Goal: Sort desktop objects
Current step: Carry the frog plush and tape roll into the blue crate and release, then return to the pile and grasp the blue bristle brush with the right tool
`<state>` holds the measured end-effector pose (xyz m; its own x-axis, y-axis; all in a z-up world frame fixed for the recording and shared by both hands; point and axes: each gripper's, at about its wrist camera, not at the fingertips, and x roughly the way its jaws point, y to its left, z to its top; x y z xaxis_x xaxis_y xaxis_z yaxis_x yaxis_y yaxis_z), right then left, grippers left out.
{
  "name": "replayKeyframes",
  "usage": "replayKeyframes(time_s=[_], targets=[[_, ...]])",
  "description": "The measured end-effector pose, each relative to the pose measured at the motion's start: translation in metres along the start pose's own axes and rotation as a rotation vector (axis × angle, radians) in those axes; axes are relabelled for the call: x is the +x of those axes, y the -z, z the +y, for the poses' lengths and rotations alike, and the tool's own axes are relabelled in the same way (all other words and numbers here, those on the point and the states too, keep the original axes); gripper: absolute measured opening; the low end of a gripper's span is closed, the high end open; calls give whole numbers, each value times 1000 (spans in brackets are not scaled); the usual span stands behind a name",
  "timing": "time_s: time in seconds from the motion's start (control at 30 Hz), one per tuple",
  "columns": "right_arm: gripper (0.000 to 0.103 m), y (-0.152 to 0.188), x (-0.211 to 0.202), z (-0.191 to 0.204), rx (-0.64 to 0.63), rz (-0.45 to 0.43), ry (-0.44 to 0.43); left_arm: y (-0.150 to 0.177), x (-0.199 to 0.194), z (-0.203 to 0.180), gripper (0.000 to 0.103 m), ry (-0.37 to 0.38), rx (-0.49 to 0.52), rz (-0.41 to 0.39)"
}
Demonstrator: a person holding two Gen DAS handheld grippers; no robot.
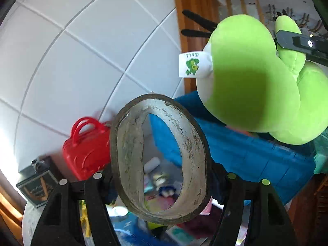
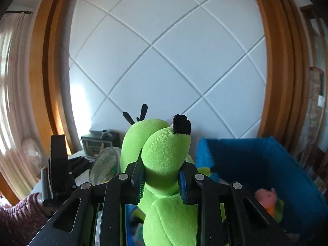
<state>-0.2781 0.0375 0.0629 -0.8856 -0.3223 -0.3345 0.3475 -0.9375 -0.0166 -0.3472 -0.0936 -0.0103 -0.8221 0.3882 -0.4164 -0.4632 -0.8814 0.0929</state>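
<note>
My left gripper (image 1: 162, 176) is shut on a worn roll of tape (image 1: 131, 164), held upright in the air with its hole facing the camera. My right gripper (image 2: 162, 181) is shut on a limb of a green plush toy (image 2: 164, 160) with black tufts, held up above a blue fabric bin (image 2: 266, 164). In the left wrist view the plush (image 1: 246, 71) hangs at the upper right with one right finger (image 1: 295, 41) across it, above the blue bin (image 1: 256, 157). The tape roll (image 2: 106, 164) and the left gripper's body (image 2: 59, 164) show left of the plush.
A red toy suitcase (image 1: 86, 153) and a dark box (image 1: 37, 182) stand by the white panelled wall. Several small items lie on the desk below the tape. A pink and orange soft toy (image 2: 268, 196) lies in the blue bin. Wooden frames flank the wall.
</note>
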Motion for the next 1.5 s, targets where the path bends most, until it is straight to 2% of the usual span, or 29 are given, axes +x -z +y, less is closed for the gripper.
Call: replayKeyframes(time_s=[0.13, 0.23, 0.33, 0.47, 0.57, 0.6, 0.63, 0.67, 0.7, 0.73, 0.8, 0.83, 1.0, 1.1, 1.2, 1.5], targets=[[26, -9, -51, -56, 21, -56, 132, -56, 29, -75, 68, 62, 49, -36], [26, -7, -67, -107, 55, -51, 198, -87, 59, -123, 68, 97, 48, -32], [26, -1, -63, -161, 88, -10, 237, -109, 88, -161, 68, 89, 62, -22], [26, 6, -40, -218, 124, 42, 252, -129, 128, -192, 68, 54, 77, 18], [29, 6, -15, -252, 159, 67, 257, -143, 156, -207, 71, -15, 80, 54], [33, 5, -2, -267, 185, 92, 253, -148, 165, -211, 74, -48, 80, 65], [42, 4, 10, -281, 208, 114, 271, -152, 170, -213, 81, -71, 81, 78], [48, 3, 19, -291, 217, 129, 305, -154, 175, -214, 83, -94, 76, 85], [61, 4, 22, -301, 224, 132, 329, -157, 177, -213, 88, -123, 71, 84], [69, 4, 23, -309, 240, 124, 335, -158, 179, -213, 97, -144, 69, 82], [81, 5, 18, -320, 278, 104, 317, -158, 180, -210, 103, -177, 63, 68], [82, 6, 14, -322, 284, 93, 304, -158, 179, -209, 103, -185, 55, 62], [82, 12, -10, -325, 316, 29, 229, -154, 168, -202, 103, -199, 37, 50], [85, 23, -24, -317, 322, 8, 185, -148, 154, -203, 103, -248, 38, 18], [85, 34, -34, -298, 289, -6, 178, -138, 138, -203, 103, -279, 20, 0], [85, 60, -39, -257, 243, 17, 133, -118, 102, -196, 103, -401, 6, -30]])
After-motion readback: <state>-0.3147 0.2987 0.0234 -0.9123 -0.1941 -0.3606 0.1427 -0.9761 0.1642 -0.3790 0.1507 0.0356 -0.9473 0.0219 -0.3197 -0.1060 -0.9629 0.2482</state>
